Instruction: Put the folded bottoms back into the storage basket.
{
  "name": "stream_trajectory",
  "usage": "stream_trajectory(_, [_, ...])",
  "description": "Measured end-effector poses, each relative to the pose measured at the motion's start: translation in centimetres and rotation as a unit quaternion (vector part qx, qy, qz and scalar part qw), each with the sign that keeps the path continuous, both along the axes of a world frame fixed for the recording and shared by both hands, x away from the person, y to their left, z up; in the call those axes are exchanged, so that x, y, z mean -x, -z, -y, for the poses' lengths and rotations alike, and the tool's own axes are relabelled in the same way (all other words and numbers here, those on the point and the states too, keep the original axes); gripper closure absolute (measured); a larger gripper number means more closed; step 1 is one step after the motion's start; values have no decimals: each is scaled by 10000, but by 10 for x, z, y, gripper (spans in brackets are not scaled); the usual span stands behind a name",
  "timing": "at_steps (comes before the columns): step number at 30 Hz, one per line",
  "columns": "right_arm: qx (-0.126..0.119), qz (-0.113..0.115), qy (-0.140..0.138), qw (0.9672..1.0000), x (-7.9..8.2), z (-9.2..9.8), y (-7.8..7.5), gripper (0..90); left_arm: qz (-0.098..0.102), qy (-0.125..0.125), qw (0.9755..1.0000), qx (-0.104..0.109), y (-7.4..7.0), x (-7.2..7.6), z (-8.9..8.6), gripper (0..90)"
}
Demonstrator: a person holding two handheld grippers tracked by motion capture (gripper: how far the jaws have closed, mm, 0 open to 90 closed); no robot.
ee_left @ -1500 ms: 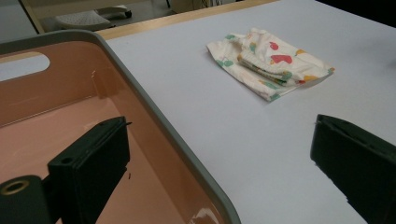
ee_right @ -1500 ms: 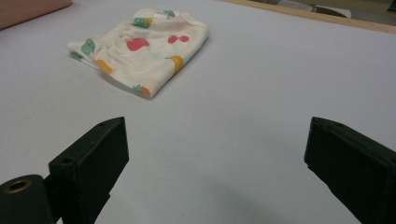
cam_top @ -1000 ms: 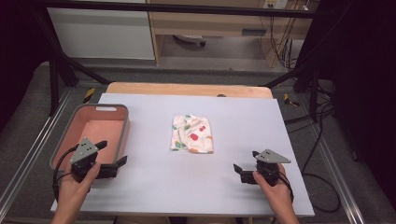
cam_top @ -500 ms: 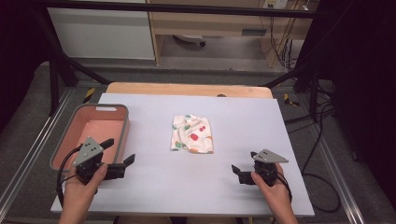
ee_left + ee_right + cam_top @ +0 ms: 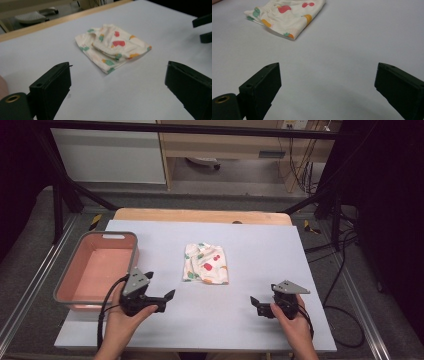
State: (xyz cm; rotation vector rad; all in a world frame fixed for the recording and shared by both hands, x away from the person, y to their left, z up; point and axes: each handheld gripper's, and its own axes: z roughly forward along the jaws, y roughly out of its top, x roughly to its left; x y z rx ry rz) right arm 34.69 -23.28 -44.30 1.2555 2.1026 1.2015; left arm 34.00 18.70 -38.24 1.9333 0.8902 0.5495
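A pink tray (image 5: 95, 270) is sitting at the left side of the bench (image 5: 260, 245), and nothing is lying inside it. A folded cloth (image 5: 206, 264) with a coloured fruit print is lying flat at the middle of the bench, to the right of the tray and apart from it. The left claw (image 5: 167, 298) is hovering at the near left, just beside the tray's near right corner, with its jaws standing wide apart and holding nothing. The right claw (image 5: 256, 305) is hovering at the near right, well apart from the cloth, jaws likewise spread wide and touching nothing. Both claws are pointing toward the cloth.
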Motion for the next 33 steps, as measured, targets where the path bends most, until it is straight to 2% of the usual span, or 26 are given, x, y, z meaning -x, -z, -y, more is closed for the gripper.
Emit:
stream_trajectory(4, [75,18,-74,9999,1,-1,1,71,-87,99,9999,-107,8,-10,14,101])
stream_trajectory(7, [101,2,-91,9999,0,-2,1,70,-223,214,9993,-204,14,-23,24,111])
stream_trajectory(15, [145,20,-206,9997,0,-6,-1,72,-386,402,9976,-409,25,-53,38,143])
stream_trajectory(18, [59,45,-145,9999,2,-6,-4,73,-374,350,9968,-616,30,-63,44,144])
stream_trajectory(22, [23,31,-116,9999,3,-5,-4,71,-419,352,9963,-666,35,-73,48,158])
stream_trajectory(29, [0,10,-165,9999,1,-4,-4,72,-708,298,9952,-611,45,-84,46,222])
stream_trajectory(33, [-8,-17,-172,9998,0,-6,-3,74,-731,225,9954,-576,46,-87,43,272])
